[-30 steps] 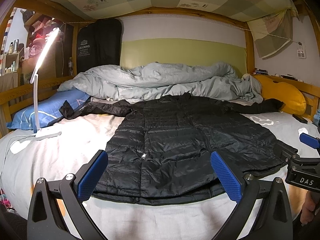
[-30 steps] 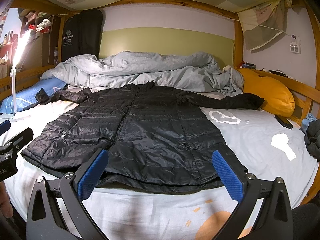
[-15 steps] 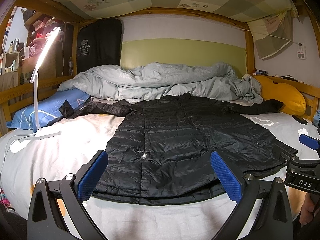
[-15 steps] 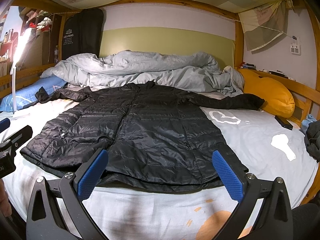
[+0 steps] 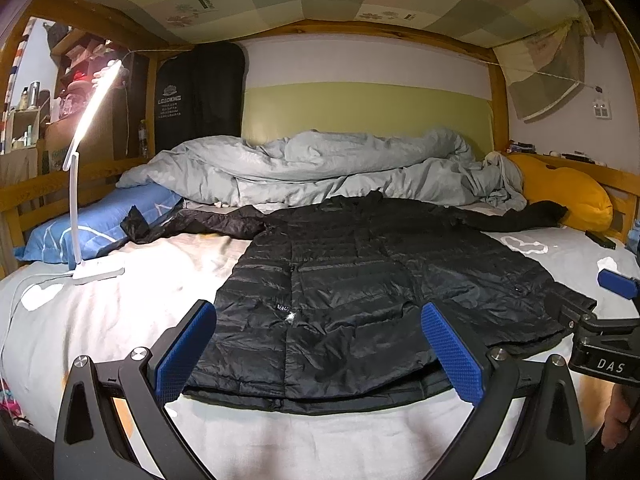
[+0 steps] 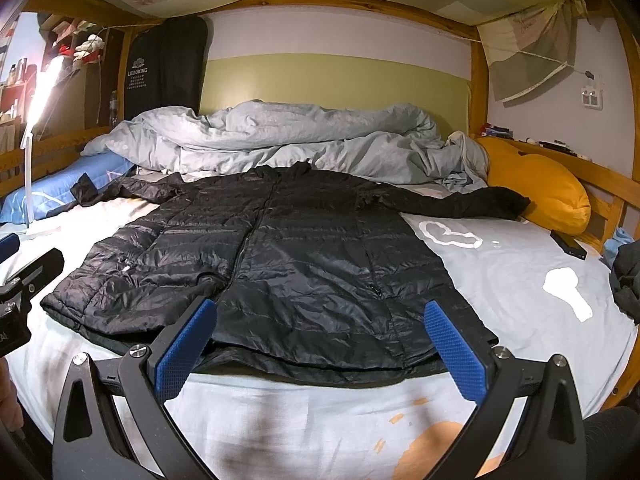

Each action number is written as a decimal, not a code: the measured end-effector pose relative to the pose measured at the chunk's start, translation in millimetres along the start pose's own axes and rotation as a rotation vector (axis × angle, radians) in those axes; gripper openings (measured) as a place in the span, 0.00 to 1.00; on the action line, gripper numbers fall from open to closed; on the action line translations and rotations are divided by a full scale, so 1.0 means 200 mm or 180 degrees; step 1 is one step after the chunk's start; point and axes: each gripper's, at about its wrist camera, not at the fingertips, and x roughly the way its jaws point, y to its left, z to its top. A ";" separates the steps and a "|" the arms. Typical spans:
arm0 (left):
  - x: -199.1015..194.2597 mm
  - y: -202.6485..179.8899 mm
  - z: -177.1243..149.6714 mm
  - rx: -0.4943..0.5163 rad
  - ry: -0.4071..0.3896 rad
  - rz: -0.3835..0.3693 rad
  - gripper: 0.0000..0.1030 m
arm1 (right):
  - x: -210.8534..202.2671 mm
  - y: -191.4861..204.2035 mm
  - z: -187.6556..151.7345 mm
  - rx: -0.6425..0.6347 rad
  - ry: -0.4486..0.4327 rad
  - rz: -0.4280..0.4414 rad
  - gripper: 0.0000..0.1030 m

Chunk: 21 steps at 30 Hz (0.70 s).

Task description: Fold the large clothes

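A long black quilted down coat [image 5: 372,288] [image 6: 304,264] lies flat, front up, on the pale bed sheet [image 5: 100,320] [image 6: 520,280], hem toward me and both sleeves spread out near the collar. My left gripper [image 5: 318,352] hovers open above the hem's left half, nothing between its blue pads. My right gripper [image 6: 320,352] is open over the hem's right half, also empty. Each gripper's side shows at the edge of the other's view.
A rumpled grey duvet [image 5: 320,168] is piled at the headboard. A blue pillow [image 5: 96,224] and lit white clip lamp [image 5: 80,184] sit left. An orange cushion [image 6: 536,188], a dark phone [image 6: 568,244] and dark clothing [image 6: 626,280] lie right. Wooden bed rails run along both sides.
Both views have shifted very slightly; the grippers stay open in nearly the same spot and the coat has not moved.
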 end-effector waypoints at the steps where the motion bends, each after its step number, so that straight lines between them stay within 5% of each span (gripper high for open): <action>1: -0.01 0.01 0.00 -0.0029 -0.0028 -0.0021 1.00 | 0.00 0.00 0.00 0.0006 0.0005 0.0003 1.00; 21: -0.04 0.01 -0.01 -0.0011 -0.0130 0.0032 1.00 | -0.01 -0.01 0.00 -0.0038 -0.0030 -0.0046 1.00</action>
